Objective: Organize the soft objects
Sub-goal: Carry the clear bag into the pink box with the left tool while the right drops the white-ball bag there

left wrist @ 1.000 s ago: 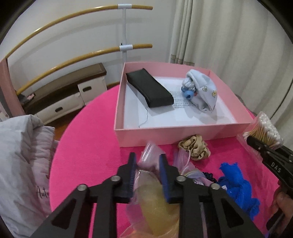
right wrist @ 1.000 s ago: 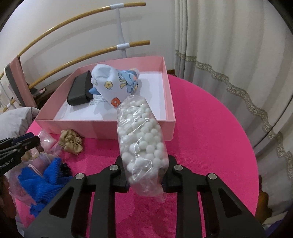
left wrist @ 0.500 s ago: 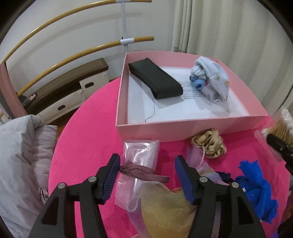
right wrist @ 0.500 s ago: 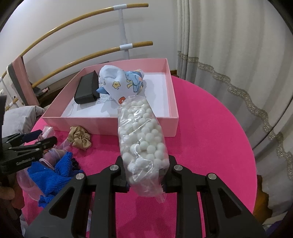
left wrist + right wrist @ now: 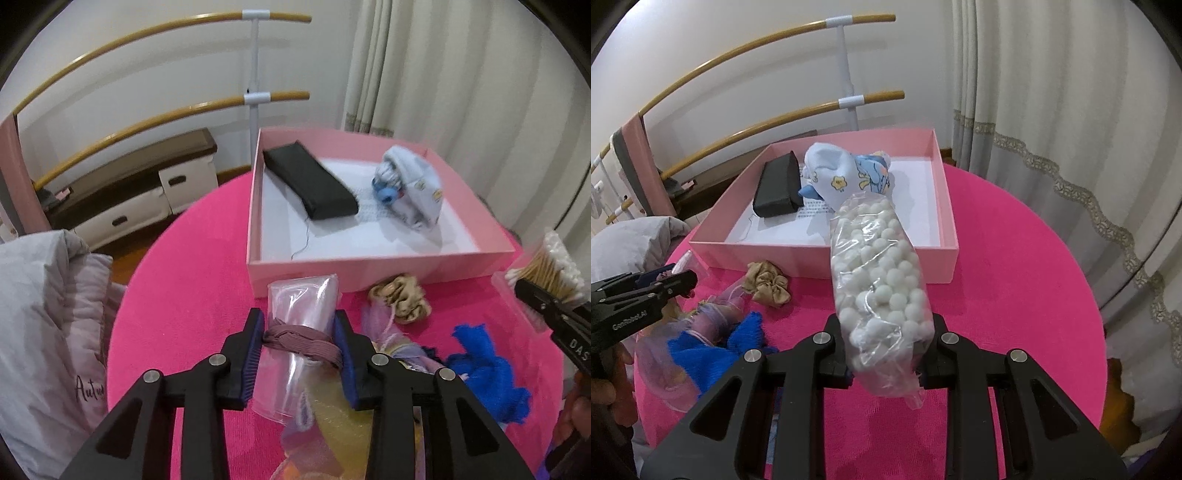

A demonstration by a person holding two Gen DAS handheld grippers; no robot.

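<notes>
Pink table [image 5: 1015, 258] lies bare right of the pink box [image 5: 827, 258], clutter crowding its left edge; my left gripper [image 5: 299, 343] fingers are closing around a banded clear pouch [image 5: 303, 306], my right gripper [image 5: 886, 354] pinching the cotton-ball bag [image 5: 879, 280].

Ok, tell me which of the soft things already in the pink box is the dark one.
The black folded cloth, lying at the box's left side; the other is a pale blue printed bundle.

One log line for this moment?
left tongs: closing on hairband bag | right tongs: shut on cotton-ball bag | box: pouch, socks
</notes>
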